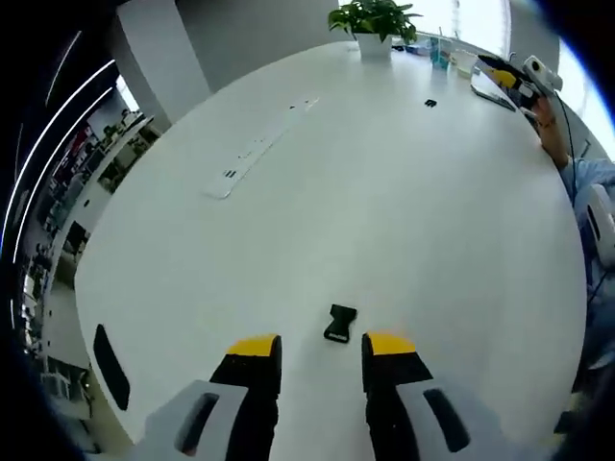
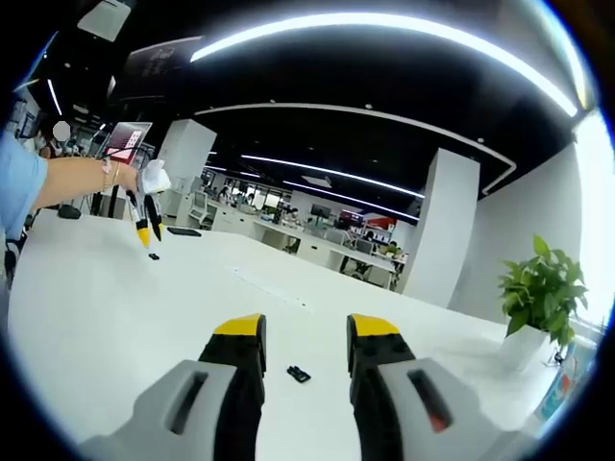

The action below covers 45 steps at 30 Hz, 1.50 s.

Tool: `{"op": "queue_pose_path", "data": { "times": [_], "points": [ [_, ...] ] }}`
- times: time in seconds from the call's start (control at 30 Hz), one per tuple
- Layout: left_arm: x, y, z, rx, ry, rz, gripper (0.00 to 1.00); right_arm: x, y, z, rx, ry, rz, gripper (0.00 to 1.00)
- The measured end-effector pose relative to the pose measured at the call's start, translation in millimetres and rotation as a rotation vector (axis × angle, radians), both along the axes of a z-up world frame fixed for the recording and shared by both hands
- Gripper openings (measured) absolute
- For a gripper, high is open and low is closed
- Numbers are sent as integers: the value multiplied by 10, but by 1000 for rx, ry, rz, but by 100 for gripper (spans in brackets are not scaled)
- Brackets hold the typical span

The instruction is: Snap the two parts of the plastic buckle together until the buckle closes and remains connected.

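One black buckle part (image 1: 338, 323) lies on the white table (image 1: 384, 221), just ahead of my left gripper (image 1: 322, 348), whose yellow-tipped jaws stand open and empty. The other black buckle part (image 1: 430, 103) lies far across the table; in the right gripper view this part (image 2: 298, 374) sits between and slightly beyond the open jaws of my right gripper (image 2: 303, 331). From the right gripper view, the left gripper (image 2: 147, 219) hangs from a hand at the far left, above the first buckle part (image 2: 154, 256). The right gripper (image 1: 524, 77) shows at the table's far right.
A potted plant (image 1: 373, 21) stands at the table's far end, also seen as the plant (image 2: 540, 288). A long white cable strip (image 1: 259, 149) runs along the table's middle. Clutter (image 1: 461, 60) lies near the plant. A black slot (image 1: 110, 365) marks the near-left edge.
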<state>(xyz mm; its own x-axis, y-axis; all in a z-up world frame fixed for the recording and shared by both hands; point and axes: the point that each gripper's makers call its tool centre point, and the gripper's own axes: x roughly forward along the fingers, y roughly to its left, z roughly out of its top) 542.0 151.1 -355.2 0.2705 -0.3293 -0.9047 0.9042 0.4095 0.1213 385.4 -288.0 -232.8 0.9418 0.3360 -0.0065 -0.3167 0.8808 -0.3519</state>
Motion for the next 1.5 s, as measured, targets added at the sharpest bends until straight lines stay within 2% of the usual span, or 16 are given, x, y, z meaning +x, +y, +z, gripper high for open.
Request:
{"op": "queue_pose_path", "data": {
  "times": [0.27,0.63,0.8,0.9,1.1,1.5],
  "points": [
    [-6,-89,-124,80,53,-65,26,21,-17,-18,-3,7,-3,33],
    [-89,-104,-215,159,113,-91,22,-40,-11,-18,-9,14,-3,33],
    [-128,-112,-206,163,135,-109,18,-53,-19,-26,-8,20,-8,33],
    [-163,-110,-211,177,167,-130,14,-67,11,-32,-9,23,1,33],
    [-205,-113,-230,177,226,-113,12,-69,4,-28,-10,24,-3,33],
    [-101,-110,-231,229,273,-98,8,-55,20,-35,-11,27,9,33]
  ]
}}
